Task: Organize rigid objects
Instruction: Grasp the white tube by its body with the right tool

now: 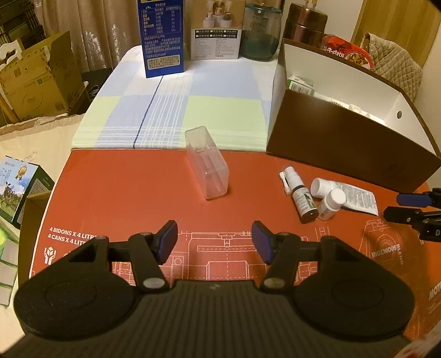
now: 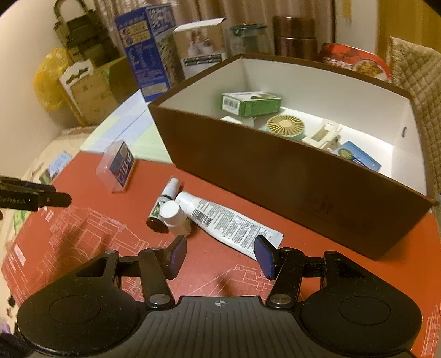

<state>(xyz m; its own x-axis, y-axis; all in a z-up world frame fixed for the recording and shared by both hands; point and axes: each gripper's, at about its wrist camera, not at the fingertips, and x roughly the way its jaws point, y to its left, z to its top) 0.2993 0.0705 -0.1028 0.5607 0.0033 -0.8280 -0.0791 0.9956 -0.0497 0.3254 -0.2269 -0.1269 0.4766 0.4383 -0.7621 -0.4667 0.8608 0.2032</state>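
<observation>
A clear plastic case [image 1: 207,162] lies on the red mat ahead of my left gripper [image 1: 215,242], which is open and empty. The case also shows in the right wrist view [image 2: 117,166]. A dark spray bottle [image 1: 300,192], a small white pill bottle [image 1: 330,203] and a white tube [image 1: 350,194] lie together to the right. In the right wrist view the pill bottle [image 2: 175,216], spray bottle [image 2: 162,206] and tube [image 2: 228,223] lie just ahead of my open, empty right gripper [image 2: 220,256]. A brown box [image 2: 289,176] with a white inside holds several items.
A blue carton [image 1: 162,38], a white product box [image 1: 216,33], a glass jar [image 1: 260,33] and a copper canister [image 1: 304,22] stand at the table's far edge. Cardboard boxes [image 1: 35,79] stand off the table at left. A checked cloth [image 1: 176,110] covers the far table.
</observation>
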